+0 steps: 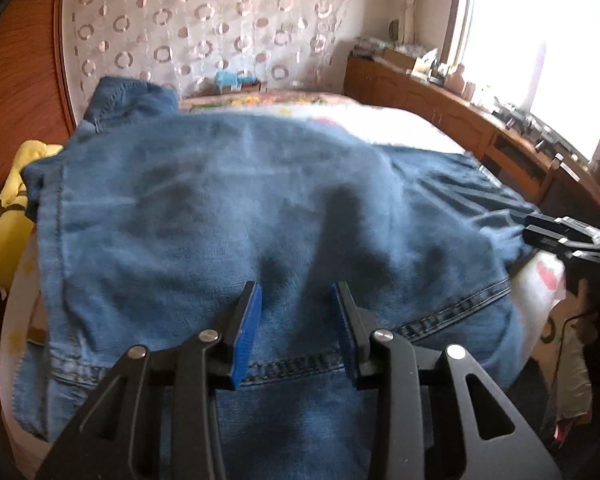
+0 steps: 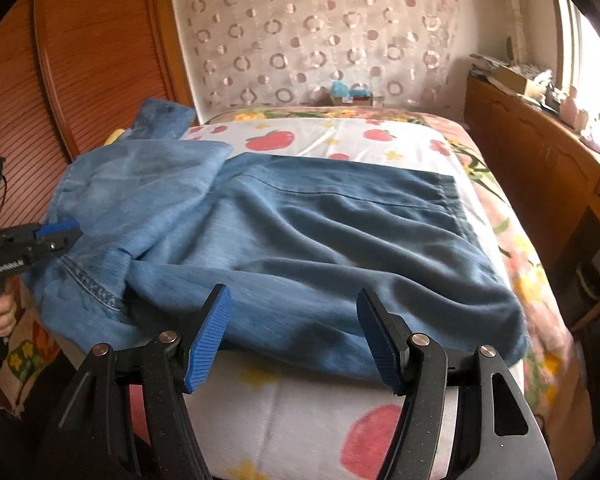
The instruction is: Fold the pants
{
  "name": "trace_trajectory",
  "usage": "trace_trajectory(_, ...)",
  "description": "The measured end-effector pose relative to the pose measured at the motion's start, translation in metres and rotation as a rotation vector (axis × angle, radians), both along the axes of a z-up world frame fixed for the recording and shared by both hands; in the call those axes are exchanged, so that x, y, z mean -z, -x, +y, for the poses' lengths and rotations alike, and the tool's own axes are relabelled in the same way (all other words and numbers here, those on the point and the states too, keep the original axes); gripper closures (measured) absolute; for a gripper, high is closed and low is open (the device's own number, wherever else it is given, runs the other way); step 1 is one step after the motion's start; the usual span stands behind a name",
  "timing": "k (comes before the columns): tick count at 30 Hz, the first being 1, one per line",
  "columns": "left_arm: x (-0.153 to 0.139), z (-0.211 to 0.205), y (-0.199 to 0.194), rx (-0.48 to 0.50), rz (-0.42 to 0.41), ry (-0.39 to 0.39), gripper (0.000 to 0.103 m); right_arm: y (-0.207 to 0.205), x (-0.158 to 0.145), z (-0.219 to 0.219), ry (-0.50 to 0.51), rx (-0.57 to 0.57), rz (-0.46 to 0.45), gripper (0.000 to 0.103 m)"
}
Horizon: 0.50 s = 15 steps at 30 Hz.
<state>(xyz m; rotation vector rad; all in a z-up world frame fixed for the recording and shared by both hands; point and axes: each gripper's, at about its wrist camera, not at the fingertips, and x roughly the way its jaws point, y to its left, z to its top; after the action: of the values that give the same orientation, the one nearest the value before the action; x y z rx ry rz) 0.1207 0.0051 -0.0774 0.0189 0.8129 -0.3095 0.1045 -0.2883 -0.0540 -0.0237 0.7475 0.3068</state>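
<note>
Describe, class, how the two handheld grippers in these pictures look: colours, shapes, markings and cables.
Each gripper, left and right, is matte black, with two angled fingers joined by silver pivot pins. The finger pads are ribbed and blue. Triangular cut-outs pierce the outer links. In the right wrist view the left gripper's body shows small white lettering, too blurred to read. A thin dark cable runs beside the right gripper's handle. No sleeve shows.

Pants (image 2: 284, 248) lie across sheet (image 2: 300, 420) on bed (image 2: 540, 280). Cabinet (image 2: 532, 152) to bed's right, wardrobe (image 2: 80, 60) left, curtain (image 2: 320, 32) behind.
</note>
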Motion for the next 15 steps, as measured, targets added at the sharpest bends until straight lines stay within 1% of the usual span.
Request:
trace_trajectory(4, 0.007, -0.004, 0.004, -0.006, -0.024, -0.018, 0.068, 0.002, 0.004, -0.013, -0.022, 0.027, 0.012, 0.036)
trace_trajectory(7, 0.01, -0.005, 0.005, -0.017, -0.037, -0.016, 0.068, 0.005, 0.007, -0.019, -0.017, 0.041, 0.016, 0.036)
trace_trajectory(13, 0.014, -0.004, 0.006, -0.038, -0.065, -0.002, 0.067, 0.016, 0.003, -0.036, -0.004, 0.087, -0.007, 0.036)
trace_trajectory(15, 0.015, -0.005, 0.007, -0.04, -0.071, -0.01, 0.067, 0.018, 0.001, -0.043, -0.003, 0.108, -0.015, 0.036)
